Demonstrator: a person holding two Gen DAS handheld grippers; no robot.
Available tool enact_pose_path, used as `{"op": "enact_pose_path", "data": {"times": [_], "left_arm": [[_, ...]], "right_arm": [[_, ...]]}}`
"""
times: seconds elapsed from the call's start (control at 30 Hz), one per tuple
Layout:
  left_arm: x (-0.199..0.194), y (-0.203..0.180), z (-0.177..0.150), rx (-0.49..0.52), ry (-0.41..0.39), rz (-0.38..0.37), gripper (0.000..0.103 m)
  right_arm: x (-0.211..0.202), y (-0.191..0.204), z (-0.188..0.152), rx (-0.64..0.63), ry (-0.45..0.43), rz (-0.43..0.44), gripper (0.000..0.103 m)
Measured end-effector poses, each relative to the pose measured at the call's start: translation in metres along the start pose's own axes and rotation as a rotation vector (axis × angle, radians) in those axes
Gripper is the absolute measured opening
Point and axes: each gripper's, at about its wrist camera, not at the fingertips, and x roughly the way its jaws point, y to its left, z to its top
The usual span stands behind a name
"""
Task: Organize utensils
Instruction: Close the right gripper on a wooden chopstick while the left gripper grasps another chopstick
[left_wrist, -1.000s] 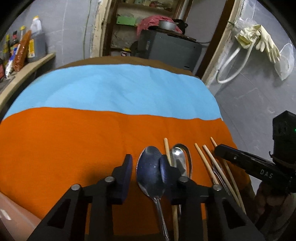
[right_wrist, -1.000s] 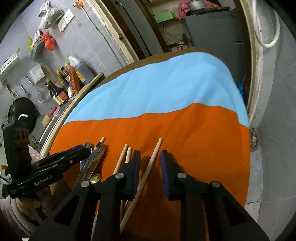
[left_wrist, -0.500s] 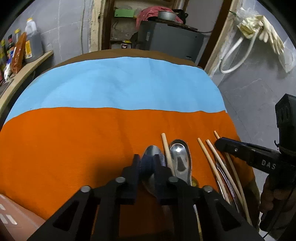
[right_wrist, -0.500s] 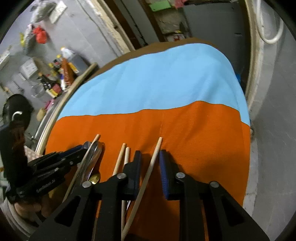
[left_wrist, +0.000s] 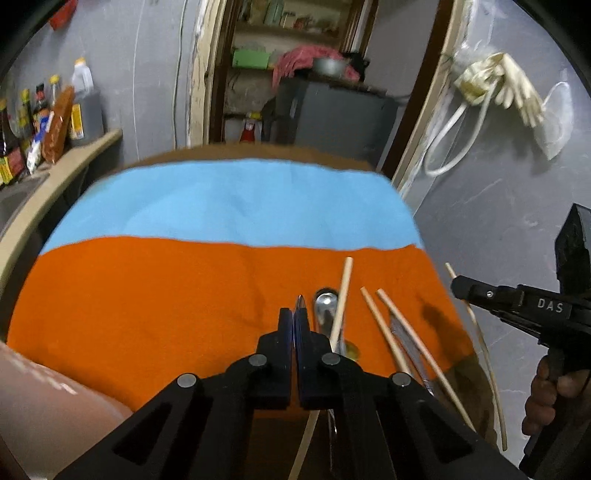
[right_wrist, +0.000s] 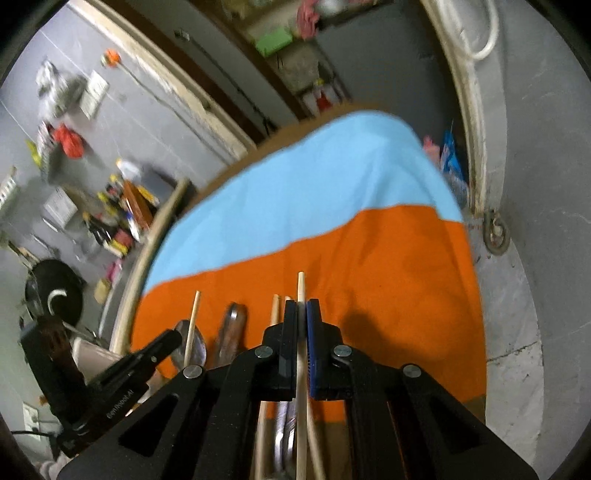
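Left gripper (left_wrist: 294, 325): clamped on spoon (left_wrist: 299, 303), edge-on, bowl pointing away, raised over orange cloth (left_wrist: 147, 295); a second ago it lay flat between parted fingers. Right gripper (right_wrist: 302, 317): clamped on chopstick (right_wrist: 301, 288), long axis pointing away; previously unclamped. Remaining chopsticks (left_wrist: 384, 332) lie beside.

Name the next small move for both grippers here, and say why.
Probably carry both clear of the pile before setting them apart. The left gripper is shut on a spoon seen edge-on; the right gripper is shut on a chopstick. More chopsticks lie close by on the orange cloth.
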Motion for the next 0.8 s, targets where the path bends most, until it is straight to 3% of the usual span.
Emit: {"op": "enact_pose_path", "data": {"times": [0.23,0.5,0.8], "left_arm": [[-0.047,-0.01,0.001,0.074,-0.151,0.042,0.002],[-0.1,-0.016,0.011,0.165,-0.316,0.04,0.002],[-0.152,0.004,0.029,0.106,-0.461,-0.001,0.002]], "right_arm": [[-0.048,0.027,-0.009,-0.012,-0.177,-0.024,0.004],[-0.086,0.058,-0.014,-0.044,-0.287,-0.053,0.004],[-0.138,0.089,-0.02,-0.085,-0.478,-0.033,0.004]]}}
